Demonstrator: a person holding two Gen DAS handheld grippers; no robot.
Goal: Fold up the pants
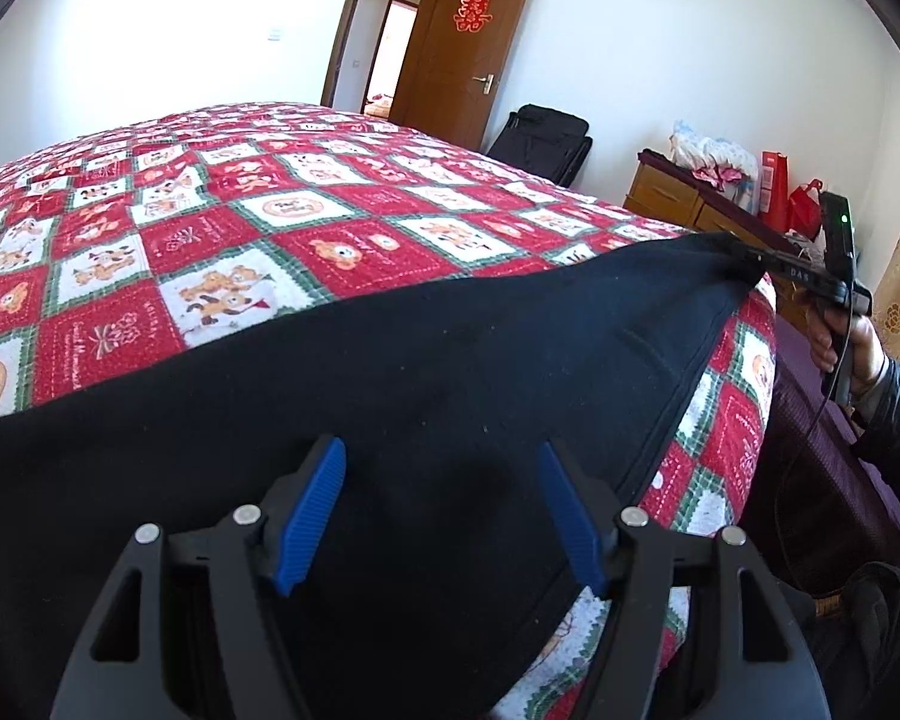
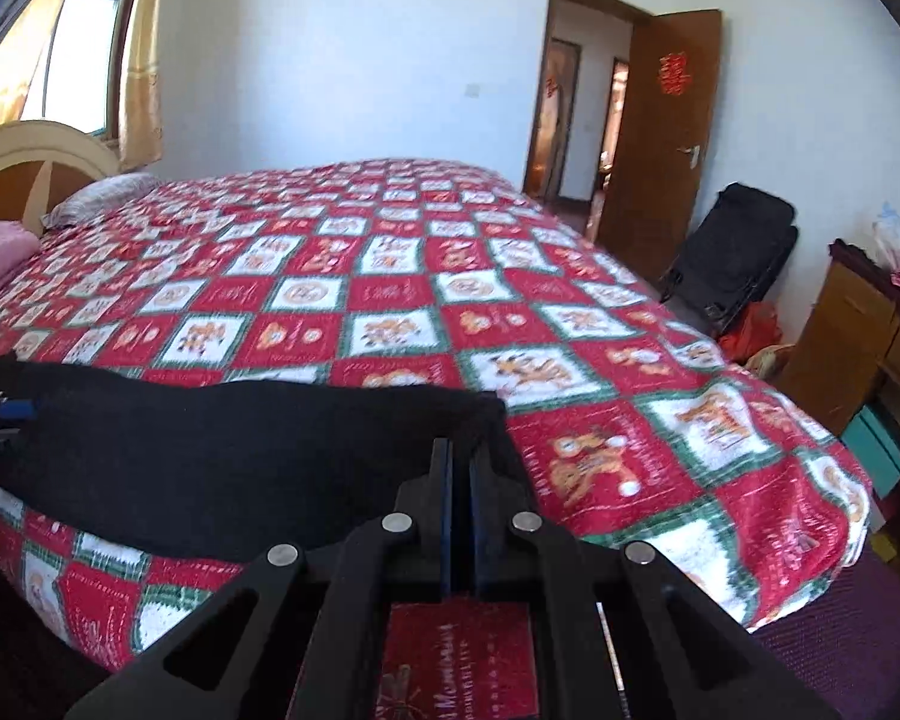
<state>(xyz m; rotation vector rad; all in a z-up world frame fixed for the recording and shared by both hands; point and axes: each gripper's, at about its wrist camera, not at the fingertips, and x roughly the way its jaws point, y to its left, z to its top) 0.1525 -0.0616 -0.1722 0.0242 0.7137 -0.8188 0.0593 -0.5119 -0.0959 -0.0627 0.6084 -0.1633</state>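
Black pants (image 1: 390, 390) spread along the near edge of the red patchwork quilt (image 1: 270, 228).
Left gripper (image 1: 444, 510) hovers over the cloth, blue pads spread apart, nothing between them. Right gripper (image 2: 461, 480) is clamped on the pants' far corner, cloth bunched at its fingertips.

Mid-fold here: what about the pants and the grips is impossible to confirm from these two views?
- Pants layout: the left wrist view's frame edge and the left gripper cut off their left and near parts; fold state unclear.
- Right gripper bite: in the right wrist view its closed fingers cover the pinched corner; layers unknown.
- Left gripper in the right wrist view: cut off by the left edge.
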